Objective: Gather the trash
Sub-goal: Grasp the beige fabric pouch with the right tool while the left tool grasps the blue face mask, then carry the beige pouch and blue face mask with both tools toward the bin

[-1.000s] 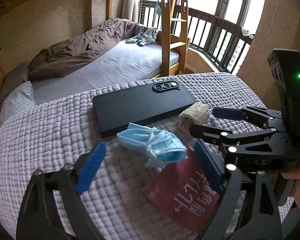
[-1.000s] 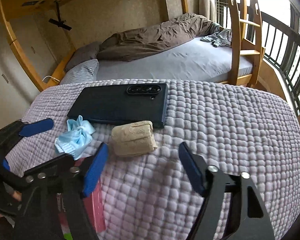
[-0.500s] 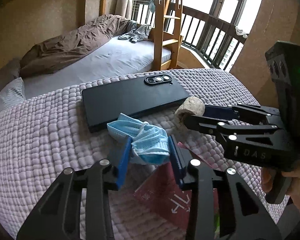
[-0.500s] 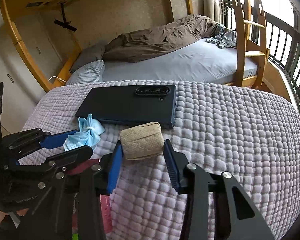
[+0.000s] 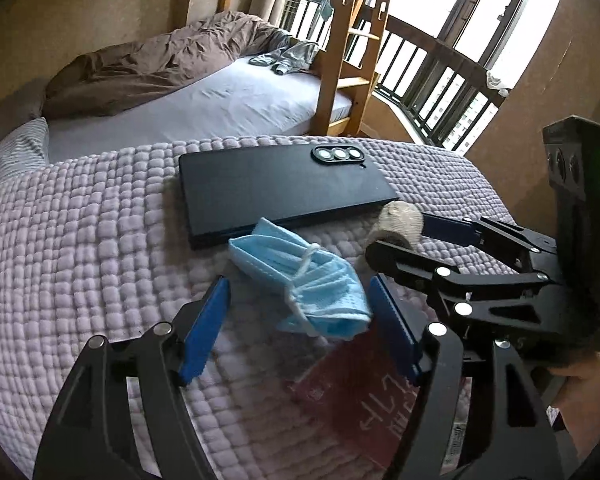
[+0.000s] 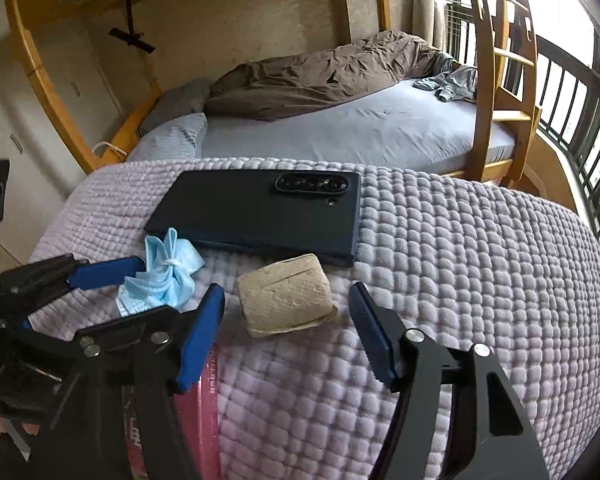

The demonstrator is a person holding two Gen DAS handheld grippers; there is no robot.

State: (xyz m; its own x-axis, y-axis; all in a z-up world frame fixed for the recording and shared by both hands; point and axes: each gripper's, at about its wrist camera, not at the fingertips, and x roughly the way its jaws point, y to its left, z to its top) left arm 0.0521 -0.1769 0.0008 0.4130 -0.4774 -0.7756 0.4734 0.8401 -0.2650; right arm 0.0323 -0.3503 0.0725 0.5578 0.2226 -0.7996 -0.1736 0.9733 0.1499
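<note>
A crumpled blue face mask (image 5: pixel 304 280) lies on the lilac quilted cover (image 5: pixel 80 248), between the tips of my open left gripper (image 5: pixel 300 320), untouched. It also shows in the right wrist view (image 6: pixel 162 276). A beige crumpled paper wad (image 6: pixel 286 300) lies just ahead of my open right gripper (image 6: pixel 288 332), between its blue pads. The wad shows in the left wrist view (image 5: pixel 400 224) beside the right gripper's fingers (image 5: pixel 448 228).
A black phone (image 5: pixel 280 188) lies face down behind the mask and wad. A red packet (image 5: pixel 364 392) lies under the left gripper's right finger. A bunk bed with brown duvet (image 6: pixel 320 76), wooden ladder (image 5: pixel 352 48) and balcony railing stand beyond.
Both grippers, half a second ago closed narrowly around the mask and the wad, have opened wide again. Mask and wad stay on the cover.
</note>
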